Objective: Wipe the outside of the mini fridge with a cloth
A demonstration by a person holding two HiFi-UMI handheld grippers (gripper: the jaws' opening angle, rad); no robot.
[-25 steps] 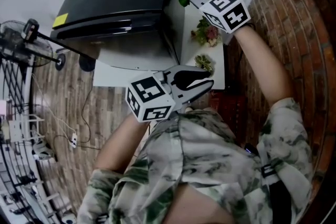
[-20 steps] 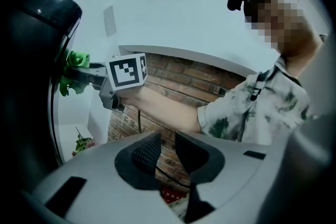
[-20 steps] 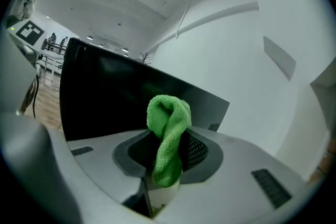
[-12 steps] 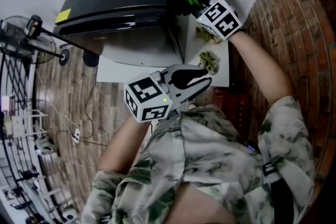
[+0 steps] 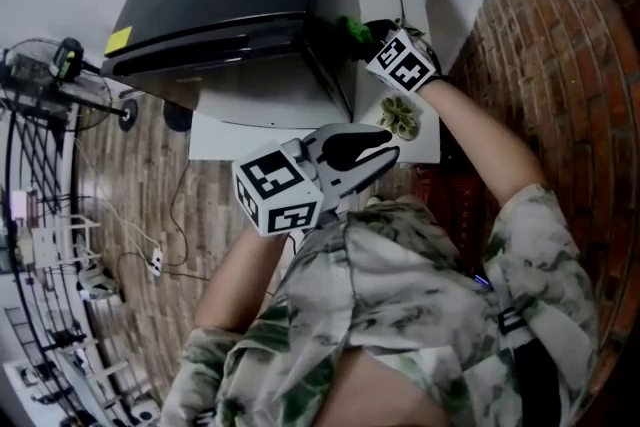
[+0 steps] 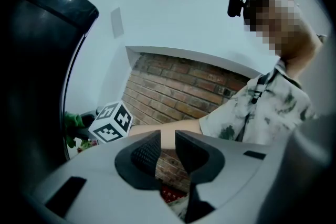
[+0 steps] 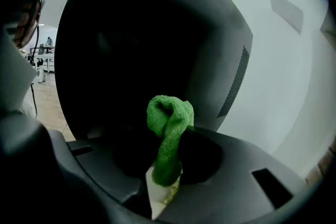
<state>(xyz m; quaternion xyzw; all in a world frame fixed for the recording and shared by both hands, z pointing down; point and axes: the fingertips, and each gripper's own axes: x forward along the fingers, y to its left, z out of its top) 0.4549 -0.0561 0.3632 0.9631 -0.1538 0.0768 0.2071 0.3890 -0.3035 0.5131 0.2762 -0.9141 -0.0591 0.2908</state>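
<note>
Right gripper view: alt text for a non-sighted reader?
A green cloth, bunched and clamped in the jaws of the right gripper, is held close to the black side of the mini fridge, which fills most of the view. A slotted vent sits near the fridge's right edge, white wall beyond.

light: even, cool indoor | fridge side (image 7: 136, 60) near-black, underexposed | edges: fisheye bend, dark vignette | focus: slightly soft
</note>
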